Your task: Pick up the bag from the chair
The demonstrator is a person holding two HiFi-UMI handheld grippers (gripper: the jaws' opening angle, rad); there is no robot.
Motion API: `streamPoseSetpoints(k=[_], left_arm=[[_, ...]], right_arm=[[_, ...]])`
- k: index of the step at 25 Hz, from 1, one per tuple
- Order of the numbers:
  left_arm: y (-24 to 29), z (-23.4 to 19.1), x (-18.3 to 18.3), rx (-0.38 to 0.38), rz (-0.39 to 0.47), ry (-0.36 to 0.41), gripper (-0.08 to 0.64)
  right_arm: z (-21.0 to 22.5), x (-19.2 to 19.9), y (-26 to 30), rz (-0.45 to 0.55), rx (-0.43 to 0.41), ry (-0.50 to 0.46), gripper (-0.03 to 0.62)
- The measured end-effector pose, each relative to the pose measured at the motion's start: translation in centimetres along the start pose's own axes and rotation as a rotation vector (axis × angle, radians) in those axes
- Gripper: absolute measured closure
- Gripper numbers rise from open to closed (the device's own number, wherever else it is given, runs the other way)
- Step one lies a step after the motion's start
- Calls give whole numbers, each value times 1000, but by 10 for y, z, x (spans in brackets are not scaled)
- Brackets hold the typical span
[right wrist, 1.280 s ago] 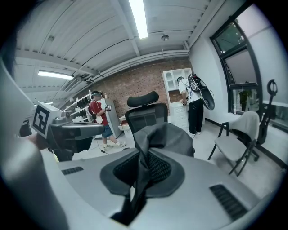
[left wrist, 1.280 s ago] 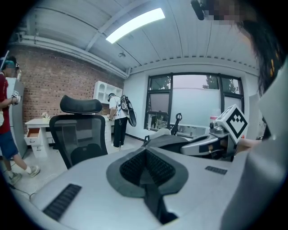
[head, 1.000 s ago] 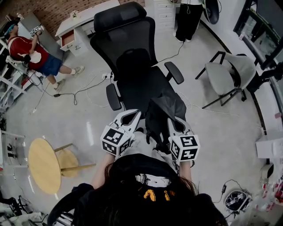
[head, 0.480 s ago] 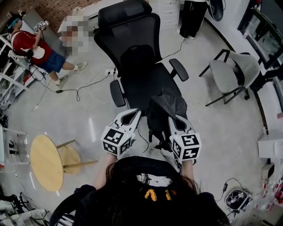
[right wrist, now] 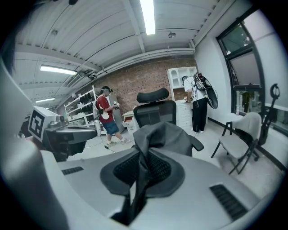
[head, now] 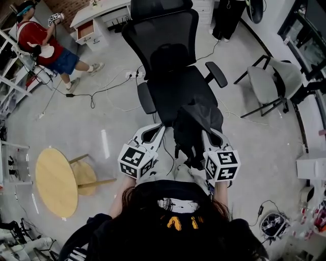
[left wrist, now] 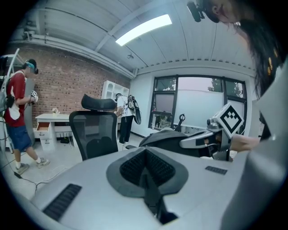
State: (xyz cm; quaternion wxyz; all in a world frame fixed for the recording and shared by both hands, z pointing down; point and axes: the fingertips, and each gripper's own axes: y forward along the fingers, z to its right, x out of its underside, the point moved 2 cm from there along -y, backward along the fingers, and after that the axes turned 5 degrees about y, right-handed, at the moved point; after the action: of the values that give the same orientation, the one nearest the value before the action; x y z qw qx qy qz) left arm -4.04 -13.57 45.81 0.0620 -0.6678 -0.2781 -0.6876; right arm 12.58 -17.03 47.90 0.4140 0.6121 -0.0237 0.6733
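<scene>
Right gripper (right wrist: 143,168) pinches the dark bag (right wrist: 164,134), left gripper (left wrist: 145,173) sits pressed together, empty; a steady lift should clear the chair (head: 175,89).

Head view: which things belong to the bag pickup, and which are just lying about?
Job: bag, clamped by the right gripper; black office chair; left gripper, shut and empty.
Lying about: round wooden table; grey side chair; white desk.
</scene>
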Motion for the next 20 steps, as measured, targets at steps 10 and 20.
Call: streamPoseSetpoints(k=[10,20], left_arm=[[-80,-20,17,75,14,25,555],[-135,-11,41,147,30,33,555]], right_arm=[[-82,21,-19,25,57,25,577],[-149,58,-48,33,82,37,577]])
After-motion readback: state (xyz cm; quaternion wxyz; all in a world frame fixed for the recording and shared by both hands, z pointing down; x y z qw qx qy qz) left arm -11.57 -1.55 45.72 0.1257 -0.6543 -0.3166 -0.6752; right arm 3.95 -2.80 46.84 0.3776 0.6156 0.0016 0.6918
